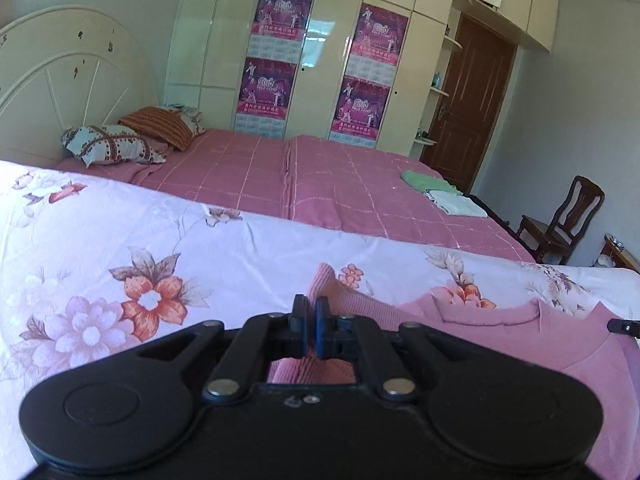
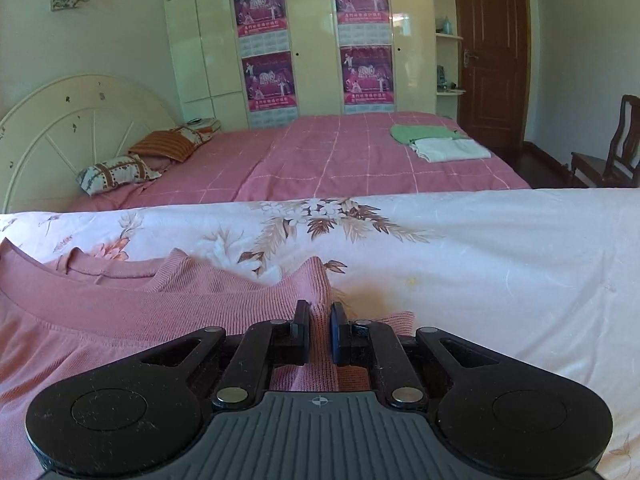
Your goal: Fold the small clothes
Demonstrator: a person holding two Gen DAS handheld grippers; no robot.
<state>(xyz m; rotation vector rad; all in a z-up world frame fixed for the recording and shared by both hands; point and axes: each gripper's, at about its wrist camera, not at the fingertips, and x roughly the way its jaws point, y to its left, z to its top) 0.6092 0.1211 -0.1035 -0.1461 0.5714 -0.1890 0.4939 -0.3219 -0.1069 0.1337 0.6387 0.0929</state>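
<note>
A pink knit top (image 1: 500, 340) lies spread on the floral sheet (image 1: 120, 240), neckline facing away. My left gripper (image 1: 311, 312) is shut on the top's left shoulder edge, which pokes up past the fingertips. In the right wrist view the same pink top (image 2: 120, 320) fills the lower left. My right gripper (image 2: 319, 316) is shut on a bunched fold of its right shoulder or sleeve, and the fabric stands up between the pads. The tip of the right gripper shows at the right edge of the left wrist view (image 1: 624, 326).
The floral sheet (image 2: 480, 260) covers the work surface. Behind it is a bed with a pink checked cover (image 1: 320, 184), pillows (image 1: 112, 144) at the headboard, and folded green (image 2: 424, 133) and white clothes (image 2: 448, 149). A wooden chair (image 1: 564, 220) stands at right.
</note>
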